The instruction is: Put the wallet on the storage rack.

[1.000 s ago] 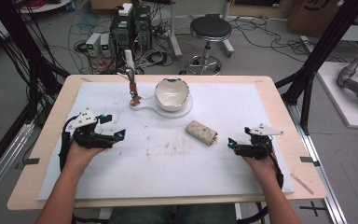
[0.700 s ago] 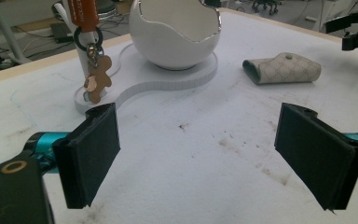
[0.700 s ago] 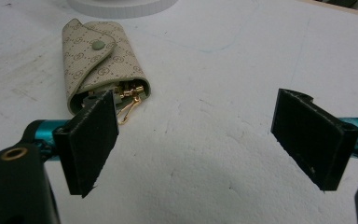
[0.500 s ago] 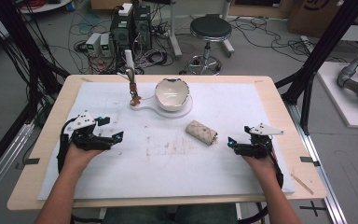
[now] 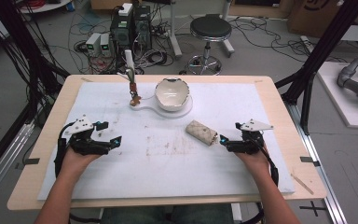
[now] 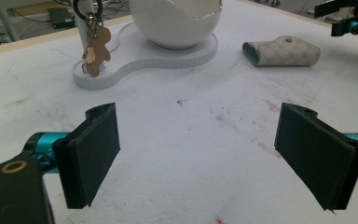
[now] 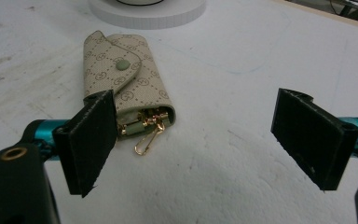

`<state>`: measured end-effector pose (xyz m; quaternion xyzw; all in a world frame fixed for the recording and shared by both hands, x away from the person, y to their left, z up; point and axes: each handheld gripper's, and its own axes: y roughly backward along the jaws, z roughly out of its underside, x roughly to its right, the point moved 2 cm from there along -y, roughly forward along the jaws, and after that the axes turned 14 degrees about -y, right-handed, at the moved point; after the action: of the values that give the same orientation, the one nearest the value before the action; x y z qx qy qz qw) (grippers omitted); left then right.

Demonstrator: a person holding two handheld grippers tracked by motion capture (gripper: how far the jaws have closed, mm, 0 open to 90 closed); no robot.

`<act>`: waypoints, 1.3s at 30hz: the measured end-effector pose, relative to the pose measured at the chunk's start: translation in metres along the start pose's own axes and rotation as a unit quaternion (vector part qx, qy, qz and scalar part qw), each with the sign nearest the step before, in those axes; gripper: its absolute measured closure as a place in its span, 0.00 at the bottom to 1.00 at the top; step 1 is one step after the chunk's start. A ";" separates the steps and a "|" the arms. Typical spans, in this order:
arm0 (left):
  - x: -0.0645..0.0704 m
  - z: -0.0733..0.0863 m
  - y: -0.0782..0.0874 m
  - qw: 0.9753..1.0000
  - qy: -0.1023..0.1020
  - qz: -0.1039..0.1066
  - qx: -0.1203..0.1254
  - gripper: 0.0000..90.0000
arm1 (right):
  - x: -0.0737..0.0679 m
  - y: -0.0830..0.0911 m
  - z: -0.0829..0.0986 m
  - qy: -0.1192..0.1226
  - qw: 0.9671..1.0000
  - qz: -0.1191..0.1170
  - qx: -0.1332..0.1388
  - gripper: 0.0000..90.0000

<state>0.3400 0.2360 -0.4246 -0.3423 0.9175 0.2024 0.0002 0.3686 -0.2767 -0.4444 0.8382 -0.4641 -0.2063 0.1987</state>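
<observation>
High view: both grippers rest low on the white-covered worktop [image 5: 121, 186], one at each side, nothing in either. Left gripper [image 5: 114, 142] well apart from everything, jaws spread wide and empty. Right gripper [image 5: 223, 140] jaws equally wide, empty, tips just beside the near end of the key pouch [image 5: 202, 132].

Key pouch: beige monogram fabric, snap flap closed, lying flat on its side right of centre, near the white stand [image 5: 163, 108] but not touching it. Right gripper view shows its open end facing the gripper, with a gold clasp [image 7: 147, 142] and keys spilling out onto the mat. Pouch sits off to the left jaw's side, not centred between the jaws.

Behind: egg-shaped white bowl [image 5: 171, 92] on the stand's round base; a post on the stand's small lobe carries a gingerbread-figure keyring [image 6: 94, 53].

Step in hand, as I judge it: right gripper reaching for the pouch. To do it well:
- shift sideways until the pouch body lies midway between the jaws
- take it across the fabric width, behind the clasp, not on the loose metal
- stay low, close gently; soft fabric will give
- watch for dangling keys swinging on the lift
</observation>
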 end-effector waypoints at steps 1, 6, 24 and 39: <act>0.000 0.001 0.001 1.000 -0.002 0.001 -0.001 0.16 | -0.001 -0.002 -0.001 0.004 1.000 -0.002 0.000 0.17; 0.002 0.004 0.007 1.000 0.000 -0.002 -0.005 0.16 | -0.009 -0.014 -0.005 0.016 1.000 -0.012 -0.007 0.17; 0.005 0.013 0.021 1.000 0.007 -0.009 -0.012 0.16 | -0.028 -0.048 -0.007 0.041 0.996 -0.047 -0.064 0.17; 0.006 0.015 0.018 1.000 0.006 -0.004 -0.020 0.16 | -0.030 -0.052 -0.005 0.055 0.994 -0.048 -0.081 0.17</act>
<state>0.3222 0.2500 -0.4322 -0.3474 0.9118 0.2185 -0.0118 0.3930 -0.2248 -0.4628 0.8509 -0.3932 -0.2060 0.2809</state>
